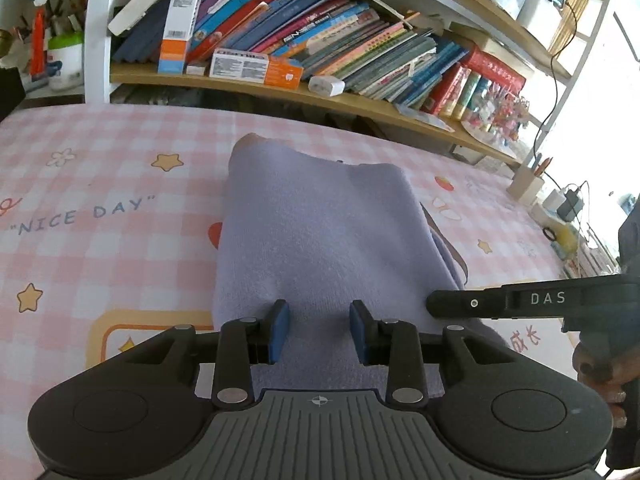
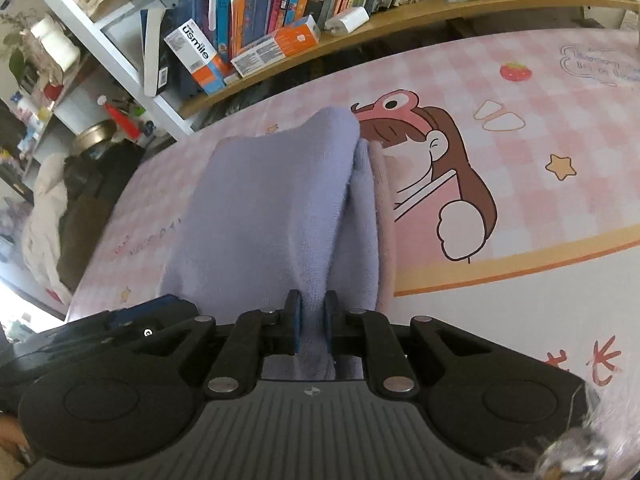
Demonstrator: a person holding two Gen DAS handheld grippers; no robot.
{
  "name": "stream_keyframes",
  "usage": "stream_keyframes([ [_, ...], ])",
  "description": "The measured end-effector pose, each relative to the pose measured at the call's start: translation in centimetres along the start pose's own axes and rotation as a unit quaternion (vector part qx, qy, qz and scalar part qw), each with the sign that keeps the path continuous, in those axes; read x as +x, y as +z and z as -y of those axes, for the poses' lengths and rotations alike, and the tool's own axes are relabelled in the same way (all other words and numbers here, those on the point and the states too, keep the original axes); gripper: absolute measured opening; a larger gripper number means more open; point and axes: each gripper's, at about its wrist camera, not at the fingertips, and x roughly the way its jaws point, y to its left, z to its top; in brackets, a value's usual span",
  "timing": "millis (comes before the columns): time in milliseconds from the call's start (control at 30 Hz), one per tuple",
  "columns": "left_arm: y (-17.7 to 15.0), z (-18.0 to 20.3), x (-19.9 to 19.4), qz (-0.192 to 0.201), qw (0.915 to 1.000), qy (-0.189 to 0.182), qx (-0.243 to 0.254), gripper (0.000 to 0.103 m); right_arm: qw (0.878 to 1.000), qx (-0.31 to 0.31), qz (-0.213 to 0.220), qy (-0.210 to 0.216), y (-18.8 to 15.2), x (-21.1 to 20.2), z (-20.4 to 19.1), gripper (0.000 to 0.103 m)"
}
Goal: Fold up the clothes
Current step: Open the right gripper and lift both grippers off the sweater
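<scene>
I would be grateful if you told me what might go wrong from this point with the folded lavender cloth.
1. The right gripper is shut on only a narrow pinch of the folded lavender terry cloth; pulling could open the layers gaping along its right edge.
2. The left gripper is open over the cloth's near edge, so nothing pins that side and the stack might slide on the smooth pink checked table cover.

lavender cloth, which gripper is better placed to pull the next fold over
Right, probably. The right gripper is shut on a raised edge of the lavender cloth, so it can carry it over. The left gripper is open above the flat folded part, gripping nothing.
</scene>
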Motion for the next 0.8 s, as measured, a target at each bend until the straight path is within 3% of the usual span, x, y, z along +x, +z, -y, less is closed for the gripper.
stream_keyframes([
  [200, 0.1, -0.1, -2.1, 0.029, 0.9995, -0.010, -0.012, 0.034, 1.000, -0.004, 0.021, -0.010, 0.4, -1.4, -0.6, 0.022],
  [367, 0.6, -1.1, -3.9, 0.058, 0.9979, -0.016, -0.024, 0.034, 0.999, -0.008, 0.039, -0.019, 0.8, -2.6, -1.0, 0.024],
  [433, 1.2, -1.1, -3.8, 0.062, 0.9978, -0.017, -0.017, 0.034, 0.999, -0.006, 0.037, -0.022, 1.2, -2.2, -1.1, 0.035],
  [533, 1.8, -1.0, -3.1, 0.056, 0.9983, -0.017, -0.002, 0.033, 1.000, 0.005, 0.021, -0.015, 1.4, -0.8, -0.9, 0.042],
  [567, 1.8, -0.9, -2.6, 0.050, 0.9986, -0.018, 0.005, 0.033, 1.000, 0.010, 0.015, -0.015, 1.5, -0.3, -0.9, 0.041],
  [600, 1.7, -0.9, -2.1, 0.042, 0.9989, -0.021, 0.011, 0.033, 1.000, 0.014, 0.008, -0.016, 1.5, 0.3, -0.9, 0.032],
  [633, 1.6, -0.9, -1.4, 0.032, 0.9991, -0.024, 0.014, 0.033, 1.000, 0.015, 0.007, -0.014, 1.5, 0.6, -1.0, 0.013],
  [700, 1.0, -1.2, -0.4, 0.014, 0.9994, -0.031, 0.011, 0.033, 1.000, 0.000, 0.018, -0.007, 1.4, 0.3, -1.6, 0.011],
  [800, 0.2, -1.9, 0.0, 0.009, 0.9991, -0.040, -0.007, 0.033, 0.994, -0.022, 0.089, 0.067, 1.1, -2.8, -2.3, 0.010],
])
